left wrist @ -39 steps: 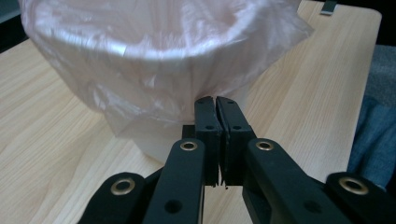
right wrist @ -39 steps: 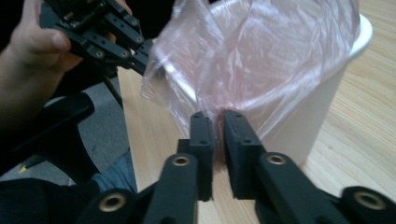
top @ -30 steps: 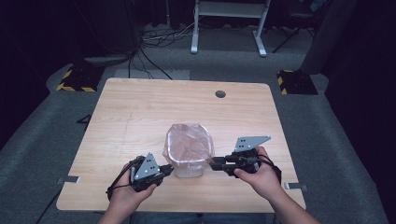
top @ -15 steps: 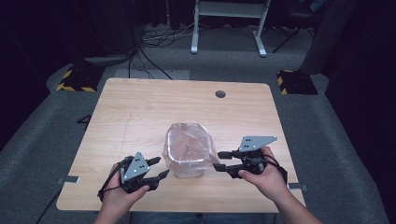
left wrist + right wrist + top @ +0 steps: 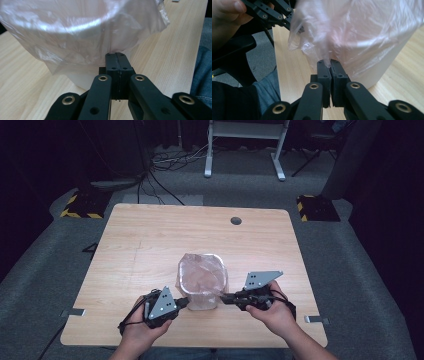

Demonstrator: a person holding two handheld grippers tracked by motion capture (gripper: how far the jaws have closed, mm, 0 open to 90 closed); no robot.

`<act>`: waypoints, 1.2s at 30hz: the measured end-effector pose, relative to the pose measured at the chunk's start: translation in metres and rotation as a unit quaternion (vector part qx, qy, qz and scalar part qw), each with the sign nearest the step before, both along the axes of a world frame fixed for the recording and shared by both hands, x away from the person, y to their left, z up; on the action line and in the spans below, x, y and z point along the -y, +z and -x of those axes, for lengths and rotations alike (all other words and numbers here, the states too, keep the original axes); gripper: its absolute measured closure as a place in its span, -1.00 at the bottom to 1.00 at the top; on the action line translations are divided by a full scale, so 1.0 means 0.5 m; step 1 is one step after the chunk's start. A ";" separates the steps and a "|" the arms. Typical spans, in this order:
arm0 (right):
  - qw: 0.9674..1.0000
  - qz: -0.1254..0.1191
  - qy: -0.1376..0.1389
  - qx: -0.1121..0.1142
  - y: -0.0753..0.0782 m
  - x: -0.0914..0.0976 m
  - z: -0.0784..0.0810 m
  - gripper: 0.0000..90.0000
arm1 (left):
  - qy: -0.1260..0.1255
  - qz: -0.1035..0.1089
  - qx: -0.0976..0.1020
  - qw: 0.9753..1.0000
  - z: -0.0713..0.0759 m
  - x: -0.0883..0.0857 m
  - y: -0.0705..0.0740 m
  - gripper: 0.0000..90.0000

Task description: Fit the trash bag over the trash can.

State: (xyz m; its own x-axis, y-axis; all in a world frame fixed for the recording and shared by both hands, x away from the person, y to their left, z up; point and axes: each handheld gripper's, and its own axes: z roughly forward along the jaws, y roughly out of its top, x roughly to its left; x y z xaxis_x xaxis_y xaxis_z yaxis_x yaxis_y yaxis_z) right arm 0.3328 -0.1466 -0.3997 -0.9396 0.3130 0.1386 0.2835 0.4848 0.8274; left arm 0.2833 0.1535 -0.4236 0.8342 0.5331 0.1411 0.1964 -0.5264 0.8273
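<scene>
a clear plastic bag liner (image 5: 201, 272) is draped over a white, upright container (image 5: 202, 301) that stands on the wooden bench (image 5: 150, 240), near the front edge and about midway between left and right. the left hand-held gripper (image 5: 183, 302) sits at the container's lower left and the right hand-held gripper (image 5: 225, 298) at its lower right, so the thing lies straight between them, each pointing inward toward the other across it. both have just been closing. in the left gripper view the jaws stand pressed together with the hanging hem of the liner (image 5: 82, 37) meeting their tips; it looks like a pinch on the film, though how much is caught is hard to tell. in the right gripper view a fold of the liner (image 5: 362, 32) runs down into the narrow slit between the jaw tips, so that one is clamped on the plastic. the container's long axis is vertical and the liner's loose skirt hangs down its wall, short of the bench. judged from this, the step in hand is seating the liner over the rim, and the coming move turns on pulling the film downward along that vertical wall, evenly on both sides. neither hand is clearly nearer; the two stand about equally close, so an uneven tug could tip the light container or drag the liner off.
</scene>
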 end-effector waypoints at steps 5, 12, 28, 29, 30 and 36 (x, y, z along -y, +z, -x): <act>1.000 0.005 -0.002 -0.012 -0.018 -0.003 -0.007 0.90 | 0.004 -0.007 -0.020 1.000 -0.014 0.002 -0.020 1.00; 0.999 0.007 -0.003 -0.043 -0.018 0.003 -0.002 0.15 | 0.029 -0.021 -0.053 0.998 -0.025 -0.016 -0.042 0.98; 0.995 -0.034 -0.082 0.041 0.108 0.052 -0.054 -0.02 | 0.045 0.023 0.002 0.999 0.042 -0.008 0.014 0.05; 0.995 -0.033 -0.086 0.044 0.110 0.047 -0.066 -0.02 | 0.039 0.024 0.013 0.999 0.049 0.003 0.021 0.03; 0.995 -0.033 -0.088 0.045 0.112 0.040 -0.077 -0.02 | 0.039 0.024 0.013 0.999 0.049 0.003 0.021 0.02; 0.995 -0.031 -0.073 0.055 0.117 -0.024 -0.126 -0.08 | 0.022 0.024 0.026 0.999 0.061 0.028 0.025 -0.12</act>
